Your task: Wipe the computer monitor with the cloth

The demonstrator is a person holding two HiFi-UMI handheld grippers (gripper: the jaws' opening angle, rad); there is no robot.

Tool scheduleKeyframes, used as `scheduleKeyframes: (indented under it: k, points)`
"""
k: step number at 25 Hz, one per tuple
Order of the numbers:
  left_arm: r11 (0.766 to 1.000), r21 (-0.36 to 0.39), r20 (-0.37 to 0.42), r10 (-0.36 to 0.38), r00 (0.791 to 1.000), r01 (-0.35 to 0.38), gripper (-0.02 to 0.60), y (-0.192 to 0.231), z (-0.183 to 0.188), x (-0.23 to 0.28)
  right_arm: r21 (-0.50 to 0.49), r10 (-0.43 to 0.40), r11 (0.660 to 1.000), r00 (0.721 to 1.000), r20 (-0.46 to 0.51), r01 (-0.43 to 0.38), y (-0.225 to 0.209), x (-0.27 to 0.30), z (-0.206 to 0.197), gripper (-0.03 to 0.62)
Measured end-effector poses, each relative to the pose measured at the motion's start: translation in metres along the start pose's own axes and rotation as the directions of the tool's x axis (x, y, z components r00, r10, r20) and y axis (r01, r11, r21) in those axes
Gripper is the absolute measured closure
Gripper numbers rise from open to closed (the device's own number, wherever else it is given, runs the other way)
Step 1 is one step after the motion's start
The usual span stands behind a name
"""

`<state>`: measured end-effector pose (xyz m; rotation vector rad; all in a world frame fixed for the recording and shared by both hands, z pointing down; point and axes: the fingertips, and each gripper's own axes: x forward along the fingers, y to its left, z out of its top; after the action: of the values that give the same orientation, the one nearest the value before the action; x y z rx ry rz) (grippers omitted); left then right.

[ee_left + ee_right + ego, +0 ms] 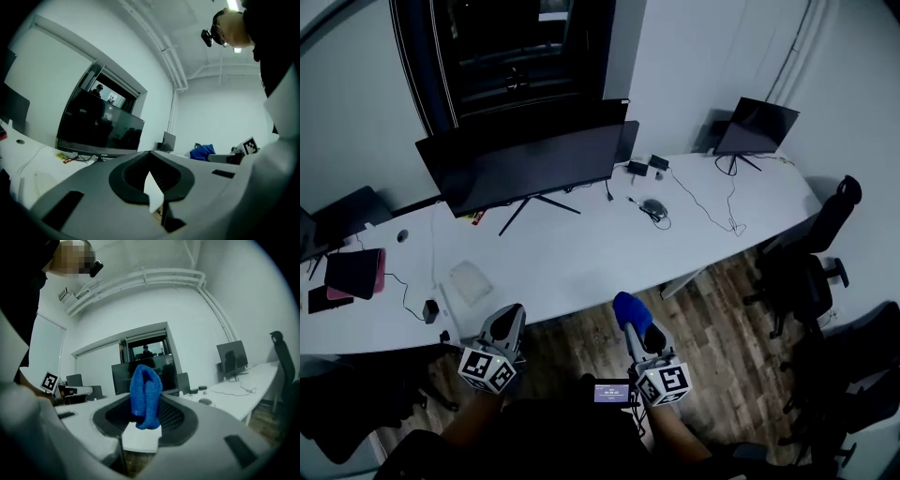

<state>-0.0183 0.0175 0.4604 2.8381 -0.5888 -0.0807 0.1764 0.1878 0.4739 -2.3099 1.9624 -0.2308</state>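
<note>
The large black computer monitor (525, 169) stands on the long white desk (581, 253), at its far side. Both grippers hover over the wood floor, in front of the desk's near edge and well short of the screen. My right gripper (630, 319) is shut on a blue cloth (632, 309), which sticks up in a folded bunch (146, 390) from between its jaws (146, 414). My left gripper (504, 328) is shut with nothing in it (151, 154). The left gripper view shows the monitor (101, 131) ahead and the cloth (203, 151) off to the right.
A smaller monitor (757, 127) stands at the desk's far right. A mouse (653, 207) and cables lie near the middle, a white flat item (471, 279) and a dark pad (354, 272) to the left. Black office chairs (811, 253) crowd the right side.
</note>
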Motion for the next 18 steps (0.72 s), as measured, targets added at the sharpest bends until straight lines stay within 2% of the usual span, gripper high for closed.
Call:
scheduleKeyframes:
  k: [4, 8, 18]
  points:
    - [0.995, 0.005, 0.049, 0.098, 0.994, -0.098, 0.589, 0.011, 0.01, 0.024, -0.038, 0.077, 0.996, 0.997, 0.005, -0.077, -0.027, 0.036, 0.012, 0.453]
    - [0.984, 0.028, 0.07, 0.174, 0.982, -0.176, 0.588, 0.028, 0.022, 0.032, -0.029, 0.159, 0.987, 0.987, 0.01, -0.159, -0.036, 0.077, 0.019, 0.453]
    - [0.944, 0.051, 0.132, 0.318, 0.939, -0.327, 0.589, 0.113, 0.064, 0.028, -0.077, 0.319, 0.946, 0.946, 0.05, -0.315, 0.01, 0.194, 0.061, 0.453]
